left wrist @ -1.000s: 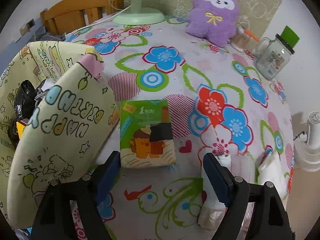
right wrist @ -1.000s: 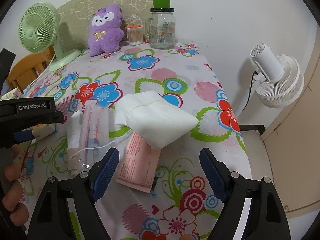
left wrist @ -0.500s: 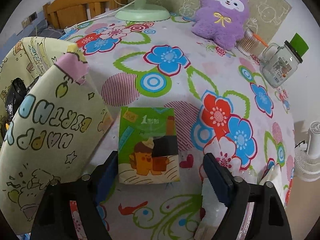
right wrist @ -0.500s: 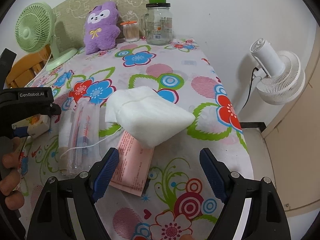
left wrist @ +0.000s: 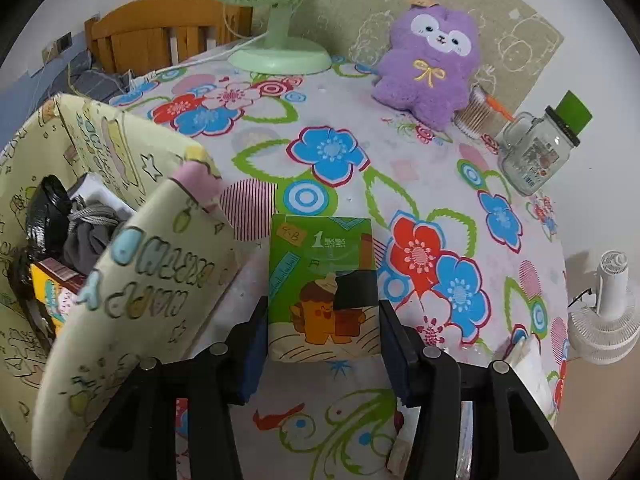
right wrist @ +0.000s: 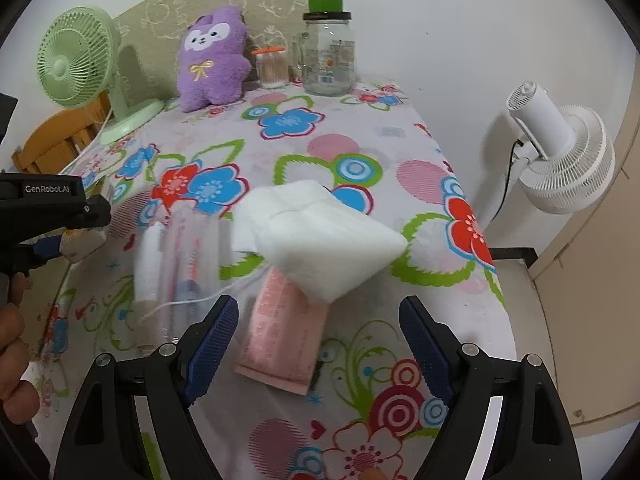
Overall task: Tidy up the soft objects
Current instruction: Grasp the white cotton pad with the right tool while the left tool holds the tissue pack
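Honestly, the left gripper had just been closing – pads hugging the green tissue pack on the table beside the bag. Squeeze gently – it's squishy.

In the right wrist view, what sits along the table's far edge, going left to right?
Green desk fan → purple plush toy → small tub with an orange lid → glass jar with a green cap.

Cloth bag crowds the left; floral tablecloth ahead lies open.
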A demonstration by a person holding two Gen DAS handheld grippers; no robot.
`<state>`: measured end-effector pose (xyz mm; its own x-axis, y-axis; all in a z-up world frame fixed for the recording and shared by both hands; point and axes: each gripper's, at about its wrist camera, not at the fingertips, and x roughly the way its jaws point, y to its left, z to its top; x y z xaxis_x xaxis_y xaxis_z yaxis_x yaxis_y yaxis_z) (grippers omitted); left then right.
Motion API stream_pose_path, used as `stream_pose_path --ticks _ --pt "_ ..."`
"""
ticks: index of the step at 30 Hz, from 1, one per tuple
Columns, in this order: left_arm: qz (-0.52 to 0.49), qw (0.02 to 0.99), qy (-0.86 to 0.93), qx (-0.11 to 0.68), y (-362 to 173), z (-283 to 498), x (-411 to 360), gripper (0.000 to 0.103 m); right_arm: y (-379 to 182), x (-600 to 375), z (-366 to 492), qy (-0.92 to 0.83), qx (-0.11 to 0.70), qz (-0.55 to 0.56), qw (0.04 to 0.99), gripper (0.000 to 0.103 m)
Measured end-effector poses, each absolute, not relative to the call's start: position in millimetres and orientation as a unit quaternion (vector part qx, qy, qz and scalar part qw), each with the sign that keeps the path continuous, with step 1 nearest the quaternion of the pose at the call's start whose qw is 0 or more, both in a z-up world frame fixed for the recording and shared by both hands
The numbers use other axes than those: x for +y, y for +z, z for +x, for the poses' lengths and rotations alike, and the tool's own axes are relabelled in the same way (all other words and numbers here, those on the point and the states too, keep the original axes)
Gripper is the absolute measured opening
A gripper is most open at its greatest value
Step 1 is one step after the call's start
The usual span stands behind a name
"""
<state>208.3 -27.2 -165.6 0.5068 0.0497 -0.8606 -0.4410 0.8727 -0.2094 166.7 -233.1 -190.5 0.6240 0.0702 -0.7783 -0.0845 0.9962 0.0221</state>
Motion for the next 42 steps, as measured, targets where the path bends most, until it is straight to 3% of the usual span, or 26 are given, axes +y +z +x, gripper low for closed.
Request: stream_pose_path --ticks 15,25,30,31,35,38,42 --pt "-0.182 0.848 0.115 0.485 -163 194 -38 0.052 -178 -228 181 0.048 0.417 -0.061 0.905 0.085" --pt "-0.158 0.847 0.102 0.497 -169 200 -50 0.053 -204 -230 212 0.064 0.443 -0.083 0.890 0.084" --pt "-0.153 0.846 0.097 0.501 -172 202 -54 0.053 -204 -234 213 0.058 0.436 -0.070 0.895 0.062" --pt "-0.154 0.846 0.096 0.502 -173 203 -55 0.053 -203 -234 213 0.057 0.436 -0.068 0.895 0.054" --pt "-0.152 0.845 0.091 0.504 -172 202 -57 0.053 -200 -235 212 0.059 0.436 -0.060 0.896 0.045" --pt "-0.150 0.847 0.089 0.501 -169 200 -57 0.053 -194 -234 208 0.066 0.431 -0.047 0.899 0.022" --pt "-0.150 0.849 0.087 0.499 -164 197 -56 0.053 -191 -234 206 0.066 0.431 -0.040 0.899 0.020"
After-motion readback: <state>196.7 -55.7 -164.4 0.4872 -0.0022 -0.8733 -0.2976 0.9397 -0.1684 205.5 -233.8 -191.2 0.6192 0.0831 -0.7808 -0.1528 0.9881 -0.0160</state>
